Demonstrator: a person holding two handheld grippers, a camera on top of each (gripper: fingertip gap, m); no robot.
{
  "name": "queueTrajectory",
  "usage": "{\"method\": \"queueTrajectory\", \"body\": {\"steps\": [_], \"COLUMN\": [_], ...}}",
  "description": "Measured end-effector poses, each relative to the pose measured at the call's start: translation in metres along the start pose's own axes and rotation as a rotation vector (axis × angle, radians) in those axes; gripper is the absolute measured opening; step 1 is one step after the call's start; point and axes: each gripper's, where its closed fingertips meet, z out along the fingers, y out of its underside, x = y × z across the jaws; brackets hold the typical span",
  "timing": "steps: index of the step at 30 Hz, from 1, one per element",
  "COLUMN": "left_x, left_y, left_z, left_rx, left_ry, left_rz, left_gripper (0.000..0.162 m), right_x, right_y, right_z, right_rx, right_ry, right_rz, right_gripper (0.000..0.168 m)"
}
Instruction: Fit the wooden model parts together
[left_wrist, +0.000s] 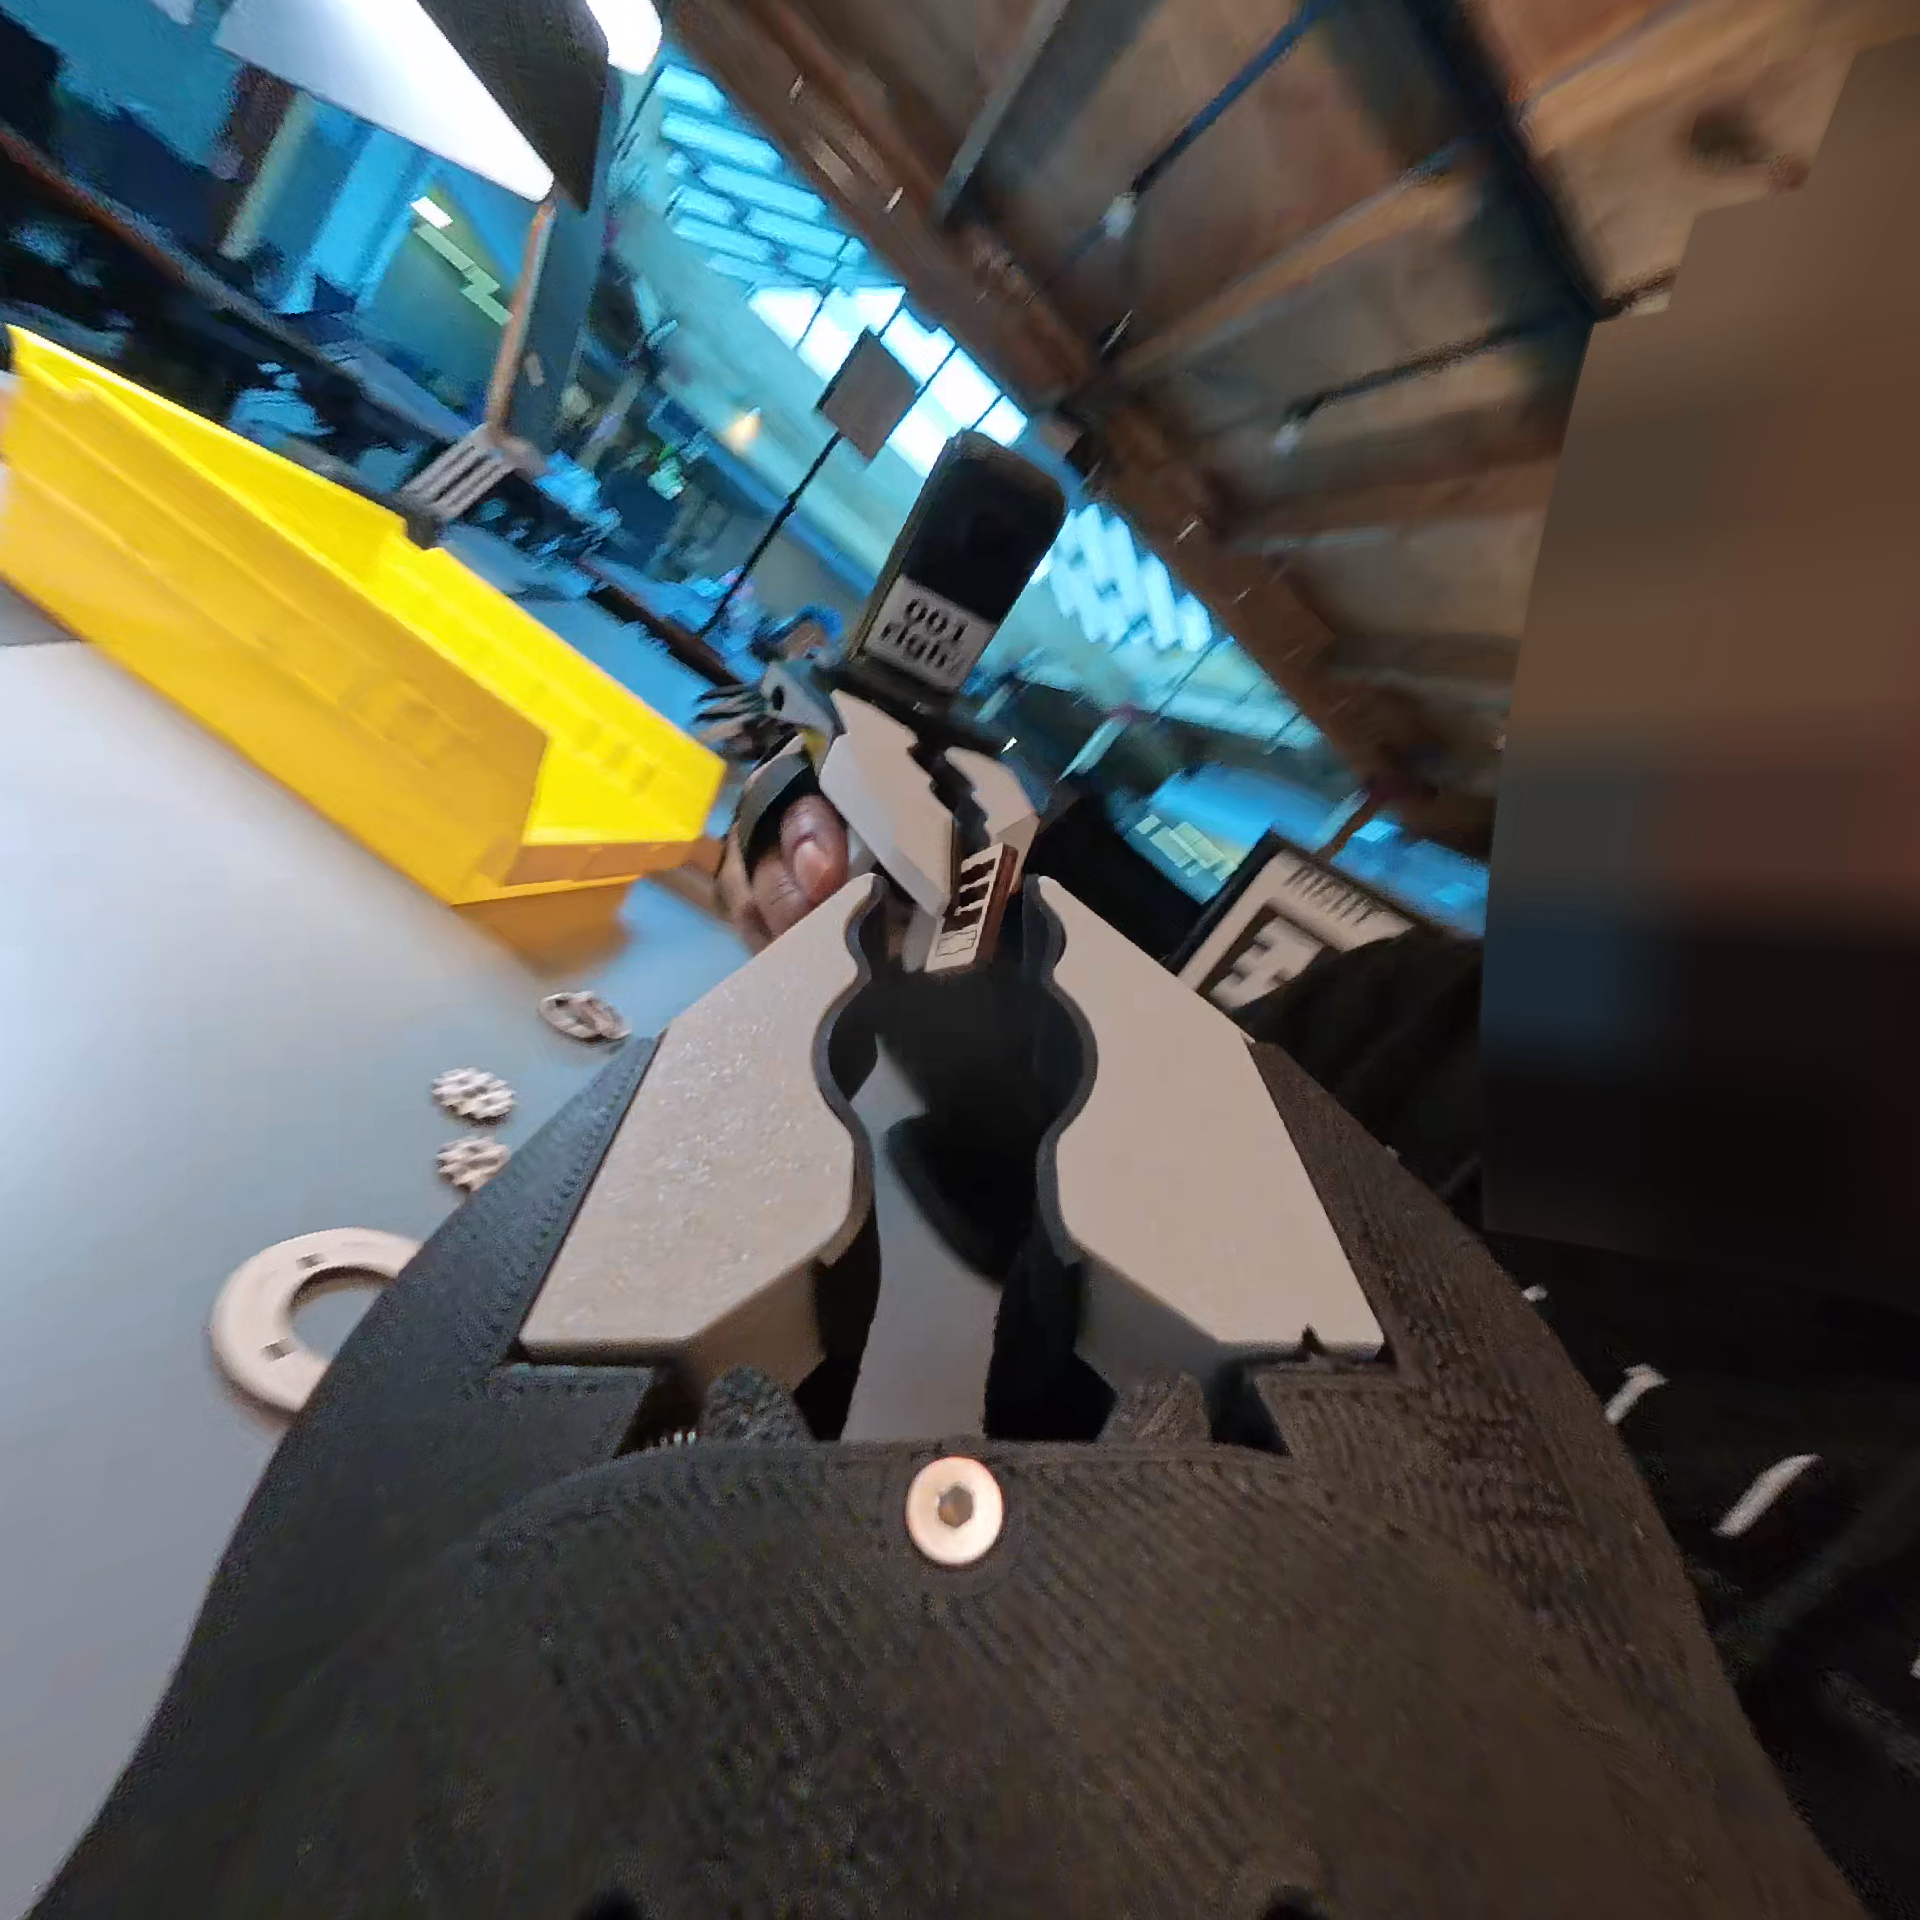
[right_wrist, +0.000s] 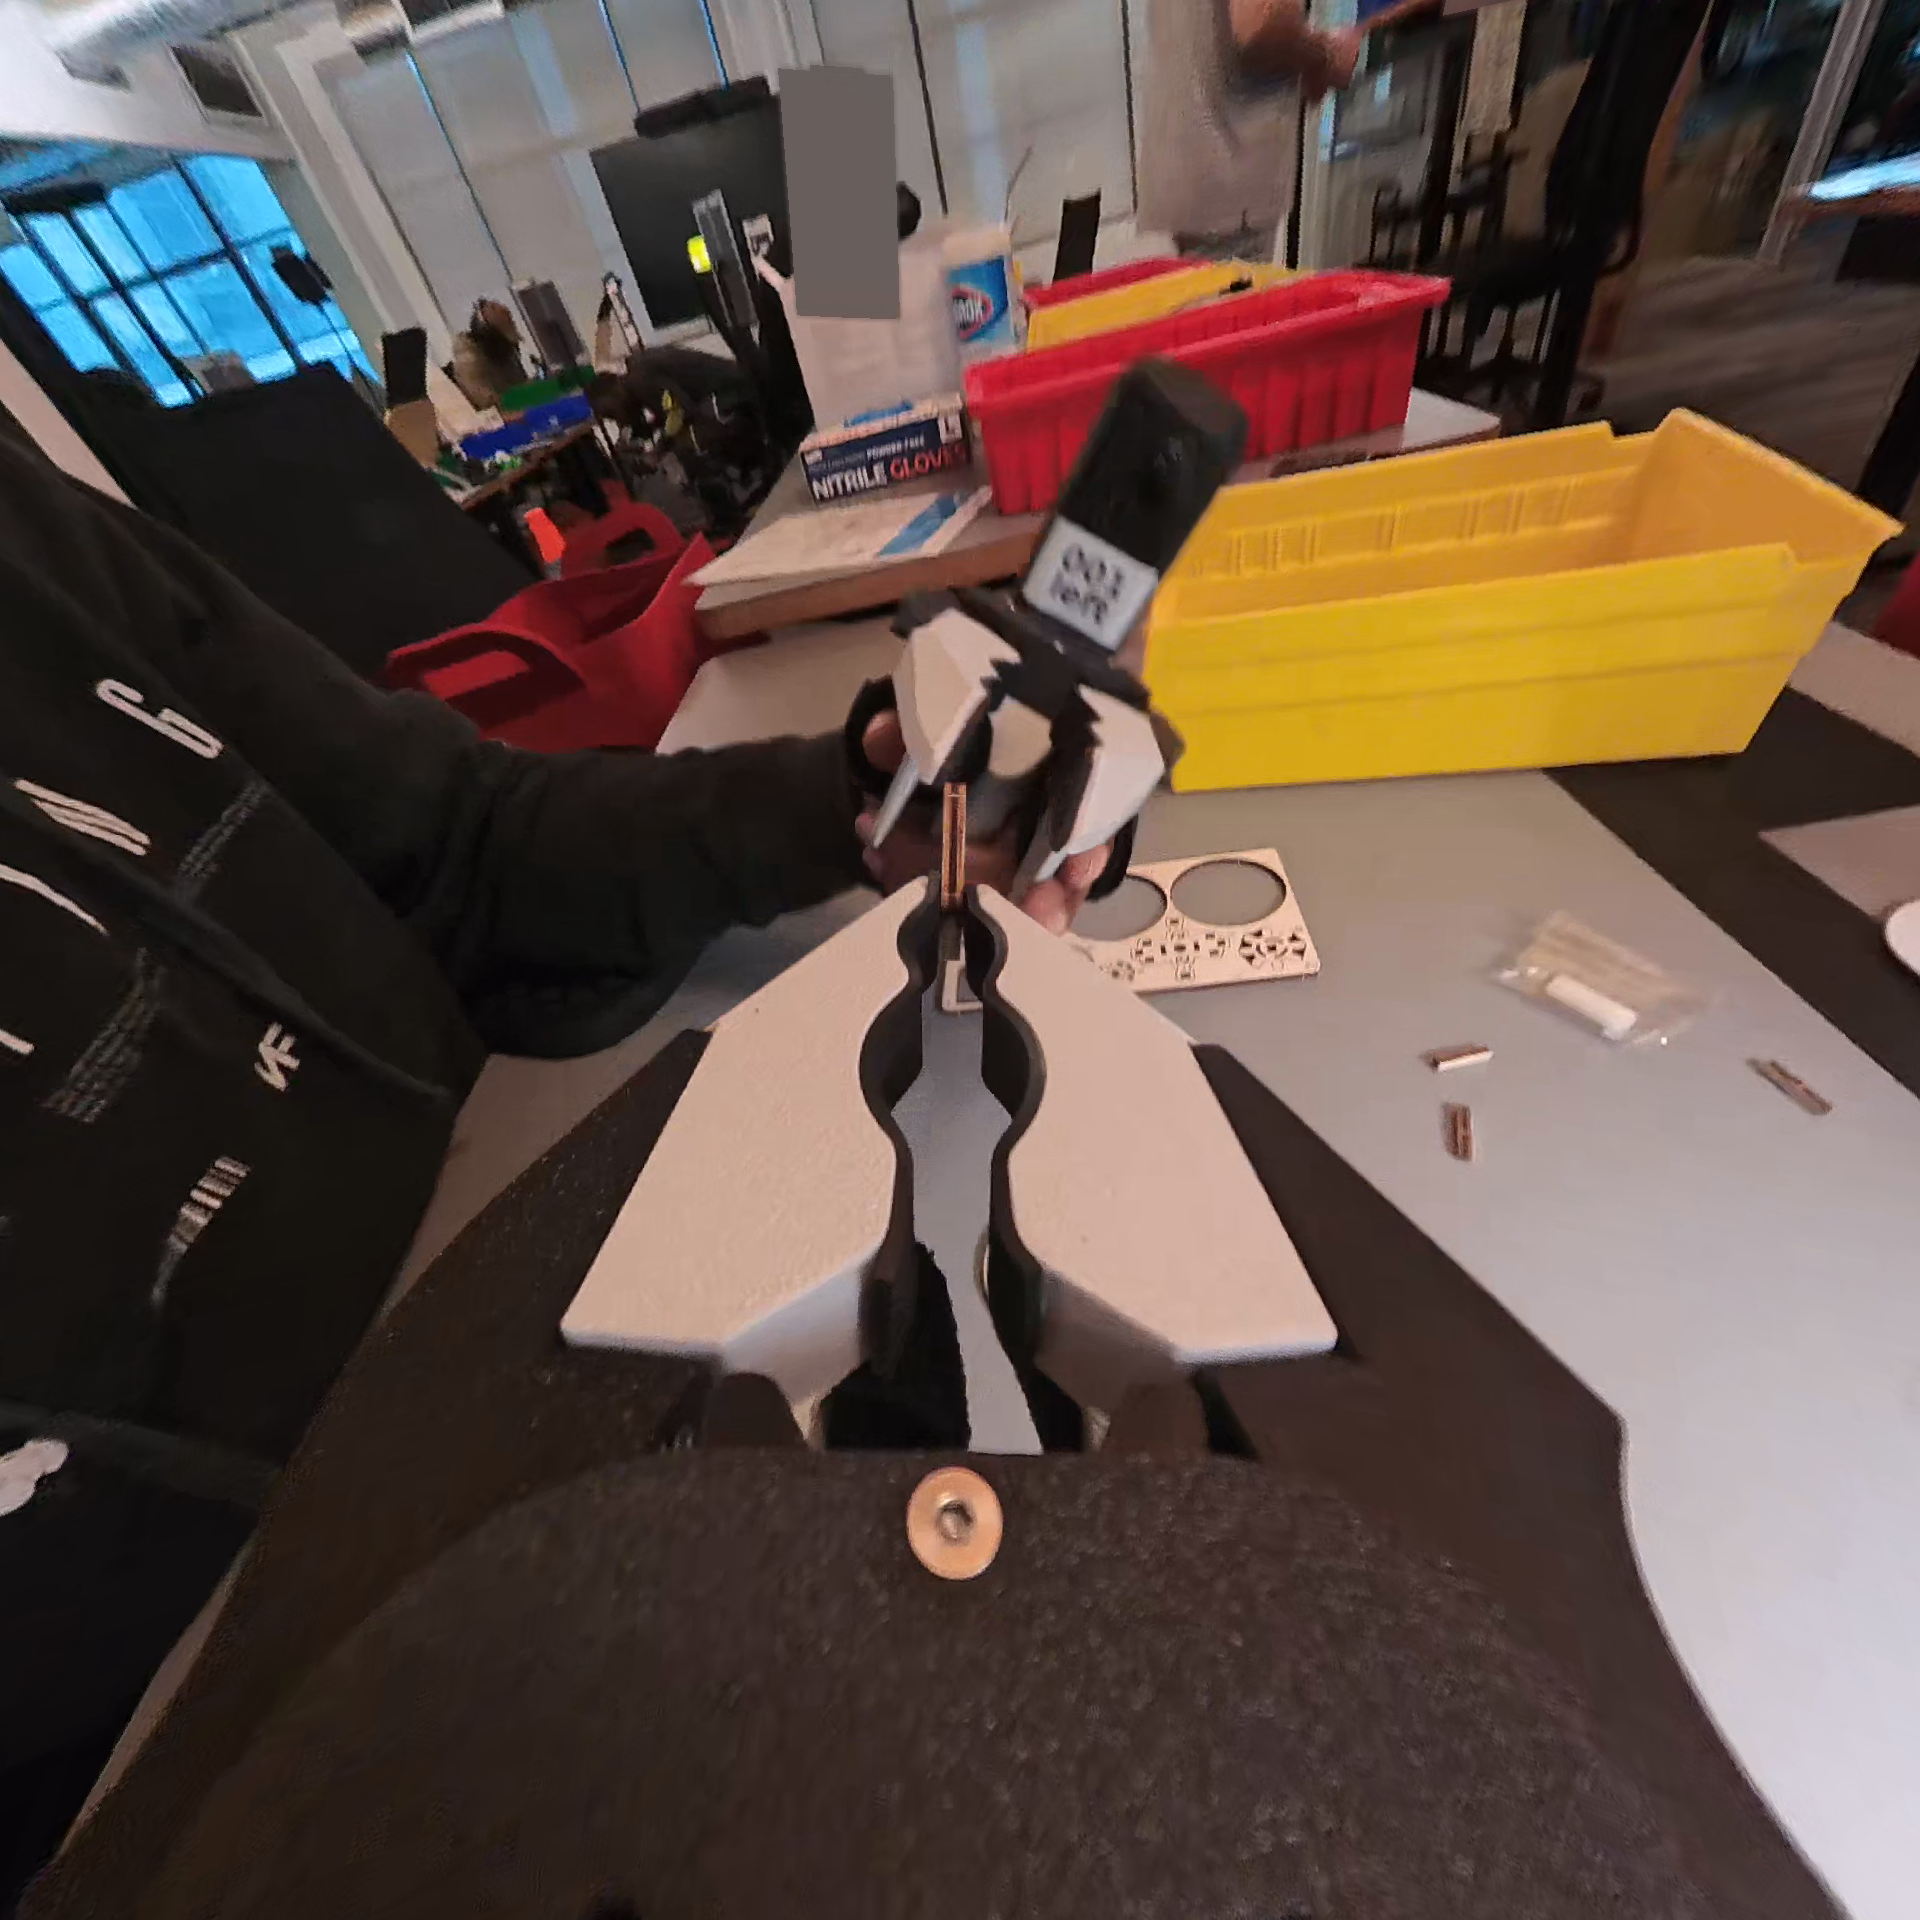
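Observation:
My right gripper (right_wrist: 951, 894) is shut on a thin slotted wooden strip (right_wrist: 954, 831), which I see edge-on and which sticks out past its fingertips. In the left wrist view the right gripper (left_wrist: 966, 925) points towards the camera with the strip (left_wrist: 971, 904) face-on. My left gripper (left_wrist: 956, 894) is open, with its fingertips on either side of the strip and not touching it. It also shows in the right wrist view (right_wrist: 966, 847), held above the table by a hand. Both grippers are in the air, tip to tip.
A wooden ring (left_wrist: 301, 1320) and small gears (left_wrist: 473, 1091) lie on the grey table. A cut-out wooden sheet (right_wrist: 1195, 925), loose short strips (right_wrist: 1460, 1058) and a small plastic bag (right_wrist: 1600, 987) lie to the right. A yellow bin (right_wrist: 1507, 623) and a red bin (right_wrist: 1195, 384) stand behind.

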Motion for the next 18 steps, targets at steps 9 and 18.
{"method": "queueTrajectory", "body": {"steps": [9, 18], "left_x": [-0.005, 0.020], "left_y": [0.035, -0.010], "left_z": [0.014, 0.014], "left_rx": [-0.331, 0.010], "left_ry": [-0.235, -0.121], "left_rz": [0.343, 0.360], "left_gripper": [0.008, 0.001], "right_x": [-0.002, -0.007], "right_y": [0.023, -0.015], "right_z": [0.001, 0.001], "right_rx": [-0.174, 0.082], "right_ry": [0.016, -0.018], "right_rz": [-0.024, -0.027], "right_gripper": [0.001, 0.017]}}
